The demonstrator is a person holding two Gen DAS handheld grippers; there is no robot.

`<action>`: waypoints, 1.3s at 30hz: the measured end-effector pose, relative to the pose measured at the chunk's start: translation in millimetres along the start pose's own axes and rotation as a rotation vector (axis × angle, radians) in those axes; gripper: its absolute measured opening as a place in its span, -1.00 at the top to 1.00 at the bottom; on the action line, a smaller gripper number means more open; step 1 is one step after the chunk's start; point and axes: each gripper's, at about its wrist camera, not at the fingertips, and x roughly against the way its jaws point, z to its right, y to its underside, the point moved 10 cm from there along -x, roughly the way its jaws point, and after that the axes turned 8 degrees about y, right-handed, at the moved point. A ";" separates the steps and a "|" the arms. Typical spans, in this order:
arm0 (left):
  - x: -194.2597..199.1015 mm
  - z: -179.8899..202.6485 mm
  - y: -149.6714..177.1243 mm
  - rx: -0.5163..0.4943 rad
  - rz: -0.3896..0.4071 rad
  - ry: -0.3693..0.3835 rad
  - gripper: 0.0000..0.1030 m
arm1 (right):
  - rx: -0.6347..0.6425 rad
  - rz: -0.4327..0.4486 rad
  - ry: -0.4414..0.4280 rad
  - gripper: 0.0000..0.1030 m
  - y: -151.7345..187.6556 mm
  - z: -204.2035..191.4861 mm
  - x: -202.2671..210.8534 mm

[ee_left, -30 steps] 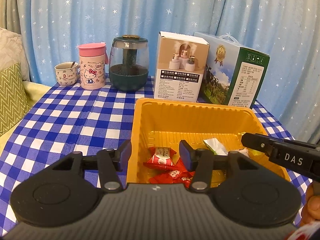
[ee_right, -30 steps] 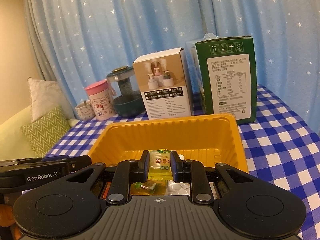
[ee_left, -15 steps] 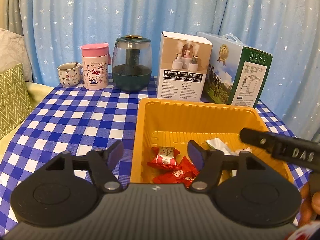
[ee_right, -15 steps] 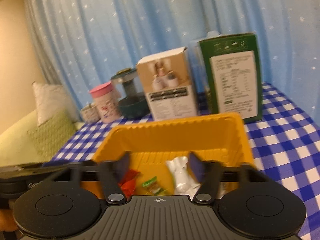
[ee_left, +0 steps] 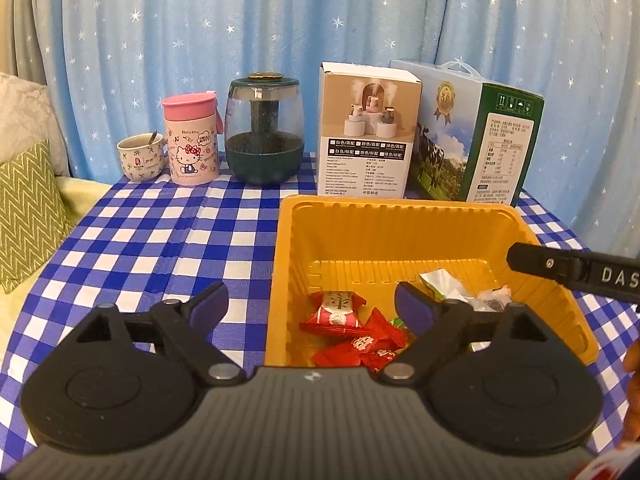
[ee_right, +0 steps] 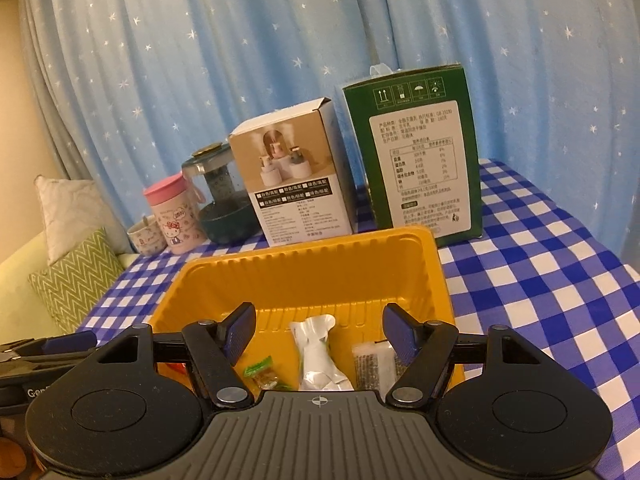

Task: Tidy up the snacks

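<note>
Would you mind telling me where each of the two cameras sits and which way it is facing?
Left wrist: on the left gripper, facing the curtain across the yellow tray; its open fingers show, plus the right gripper entering from the right.
Right wrist: on the right gripper, above the tray's near edge, facing the green carton; its open fingers show, with the left gripper at the left edge.
Shared: tray, white-wrapped snack, carton, pink cup.

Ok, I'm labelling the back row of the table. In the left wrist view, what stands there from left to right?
Small patterned cup with spoon → pink-lidded Hello Kitty tumbler → dark green glass teapot → white humidifier box → green and blue milk carton box.
</note>
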 end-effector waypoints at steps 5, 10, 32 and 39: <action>3.9 -0.9 -0.4 -0.002 0.013 -0.015 -0.94 | 0.016 0.000 0.014 -0.36 -0.1 2.4 4.5; 8.5 2.4 2.2 -0.011 0.010 -0.011 -1.00 | 0.035 -0.004 0.033 -0.41 3.1 8.8 15.0; 97.4 34.1 28.1 0.036 -0.020 0.001 -1.00 | 0.008 -0.065 0.111 -0.65 29.2 38.8 103.4; 154.9 43.3 31.1 0.063 -0.011 -0.004 -1.00 | -0.001 -0.102 0.118 -0.65 39.9 40.9 151.4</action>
